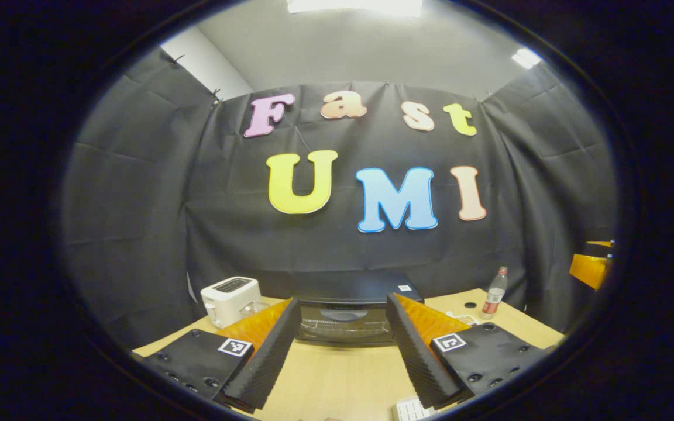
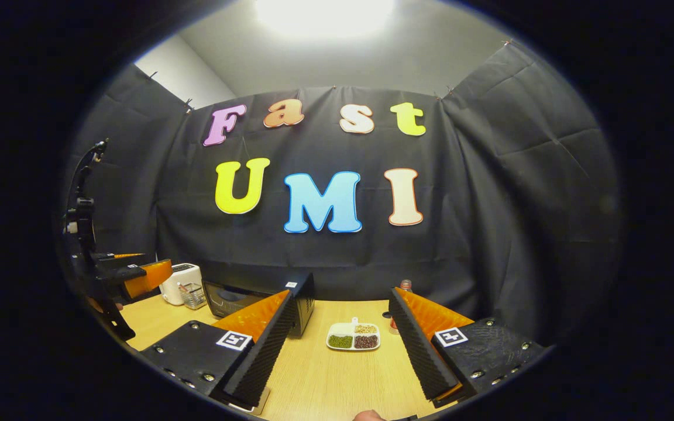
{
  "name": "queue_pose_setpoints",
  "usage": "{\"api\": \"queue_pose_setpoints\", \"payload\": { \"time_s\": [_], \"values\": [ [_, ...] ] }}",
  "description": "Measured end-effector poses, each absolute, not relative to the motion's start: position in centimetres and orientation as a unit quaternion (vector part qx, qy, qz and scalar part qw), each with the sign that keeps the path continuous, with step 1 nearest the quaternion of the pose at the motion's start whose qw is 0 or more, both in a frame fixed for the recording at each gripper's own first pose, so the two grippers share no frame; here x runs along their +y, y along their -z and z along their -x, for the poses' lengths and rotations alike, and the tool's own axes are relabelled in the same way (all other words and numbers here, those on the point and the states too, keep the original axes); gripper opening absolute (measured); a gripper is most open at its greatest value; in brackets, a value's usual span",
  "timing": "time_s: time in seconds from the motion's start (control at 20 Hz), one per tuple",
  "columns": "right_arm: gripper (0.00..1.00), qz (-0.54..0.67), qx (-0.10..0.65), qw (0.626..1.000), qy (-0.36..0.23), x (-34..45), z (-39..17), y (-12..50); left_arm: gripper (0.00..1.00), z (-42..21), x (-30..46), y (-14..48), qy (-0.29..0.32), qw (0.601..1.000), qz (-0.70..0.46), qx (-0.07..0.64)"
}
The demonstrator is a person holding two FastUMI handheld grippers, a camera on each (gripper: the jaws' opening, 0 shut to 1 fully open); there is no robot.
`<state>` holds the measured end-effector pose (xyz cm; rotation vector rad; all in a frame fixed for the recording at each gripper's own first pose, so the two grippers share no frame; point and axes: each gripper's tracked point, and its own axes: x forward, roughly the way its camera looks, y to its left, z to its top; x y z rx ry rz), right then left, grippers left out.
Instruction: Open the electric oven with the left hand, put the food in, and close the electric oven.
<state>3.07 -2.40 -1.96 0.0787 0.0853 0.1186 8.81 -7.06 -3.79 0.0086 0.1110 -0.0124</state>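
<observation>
Left claw [image 1: 343, 351] released, fingers spread wide, nothing between them, hovering above the wooden desk [image 1: 337, 380]. Electric oven [image 1: 346, 316] sits dead ahead at 12 o'clock of the left gripper view, framed between the two fingers, door shut, dark glass front facing the camera. White toaster [image 1: 230, 299] stands at about 10 o'clock of the oven, just beside it, with a small clear container touching or nearly touching its right side. Plastic bottle [image 1: 494, 293] with a red label stands upright at 2 o'clock, well apart from the oven, near the back edge of the desk.

Right claw [image 2: 343, 351] also released, fingers wide apart, gripping nothing. Between them, at 12 o'clock of the right gripper view, lies the food tray [image 2: 353, 337]: a white divided dish flat on the desk, with green, pale and dark reddish fillings in separate compartments. The oven appears at 10 o'clock here, seen from its right corner, partly hidden behind this claw's own finger. The tray lies near the oven's right side, not touching. The other gripper shows at 9 o'clock, held above the desk edge.
</observation>
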Motion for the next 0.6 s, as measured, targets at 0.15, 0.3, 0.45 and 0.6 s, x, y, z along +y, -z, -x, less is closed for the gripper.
{"api": "queue_pose_setpoints", "payload": {
  "time_s": [0.15, 0.3, 0.45, 0.6],
  "values": [
    [0.98, -0.052, 0.031, 0.996, -0.062, -2.2, -1.7, 0.8, 1.0, -5.8, -6.4, 2.3, 0.004, 0.999, -0.008, 0.046],
    [0.98, -0.055, 0.025, 0.996, -0.065, -1.2, -0.6, 0.4, 1.0, -3.4, -5.3, 0.9, 0.005, 0.999, -0.012, 0.031],
    [0.98, -0.057, 0.018, 0.996, -0.061, -0.3, 0.3, 0.1, 1.0, -1.3, -3.8, -0.4, 0.009, 1.0, -0.024, 0.013],
    [0.98, -0.058, 0.023, 0.997, -0.053, 0.7, 1.1, 0.3, 1.0, -0.2, -2.3, -0.3, 0.007, 1.0, -0.023, 0.017]
  ]
}}
